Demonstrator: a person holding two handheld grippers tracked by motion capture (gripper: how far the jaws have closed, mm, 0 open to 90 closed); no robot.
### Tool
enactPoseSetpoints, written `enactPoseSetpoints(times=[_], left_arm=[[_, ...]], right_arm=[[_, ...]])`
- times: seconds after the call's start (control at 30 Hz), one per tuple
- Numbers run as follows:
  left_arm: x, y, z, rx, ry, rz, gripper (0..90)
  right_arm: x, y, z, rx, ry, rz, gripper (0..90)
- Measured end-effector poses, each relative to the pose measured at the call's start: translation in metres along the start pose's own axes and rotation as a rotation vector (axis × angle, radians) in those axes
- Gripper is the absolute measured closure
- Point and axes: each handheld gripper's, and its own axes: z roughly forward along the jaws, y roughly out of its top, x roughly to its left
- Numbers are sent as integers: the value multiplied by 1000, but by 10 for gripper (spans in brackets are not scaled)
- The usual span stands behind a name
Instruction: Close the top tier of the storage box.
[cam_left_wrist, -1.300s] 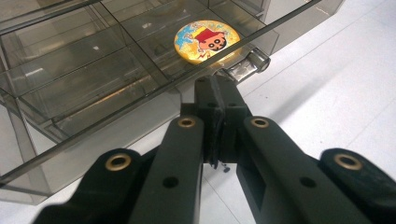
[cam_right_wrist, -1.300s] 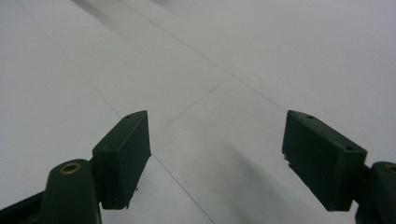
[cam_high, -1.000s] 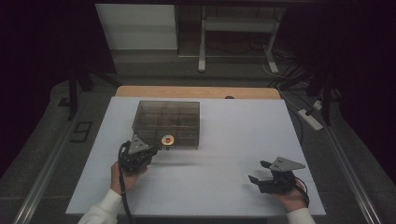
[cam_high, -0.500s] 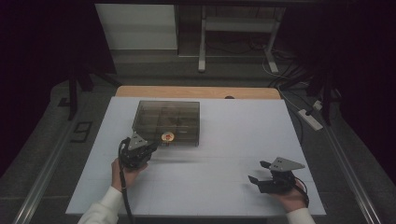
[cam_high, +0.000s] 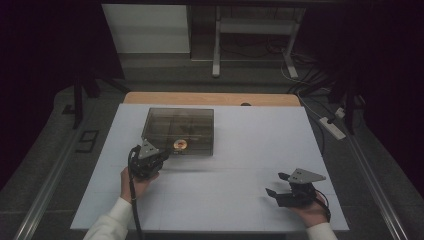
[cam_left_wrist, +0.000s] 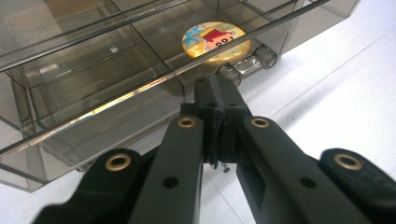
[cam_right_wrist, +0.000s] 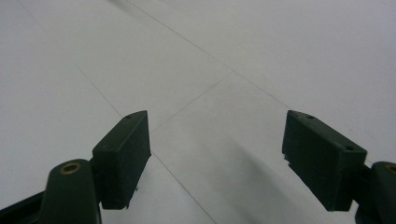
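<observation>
- Nearest, at the table's front right: right gripper in a hand, jaws spread wide, nothing between them, just bare white table ahead.
- Farther in, left of centre: left gripper with jaws pressed together, empty, tips right at the front edge of the smoky clear box, close to its small latch.
- Inside the box, in a front compartment behind that edge: round yellow badge with a cartoon print, lying flat.
- Box lid down, box resting on the table's left half, towards the far edge.
</observation>
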Motion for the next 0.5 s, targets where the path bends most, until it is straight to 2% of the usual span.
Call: enactPoseSetpoints(times=[0.5], left_arm=[[5,6,8,-4,5,7,887]], right_arm=[[0,-1,1,5,-1,4,230]])
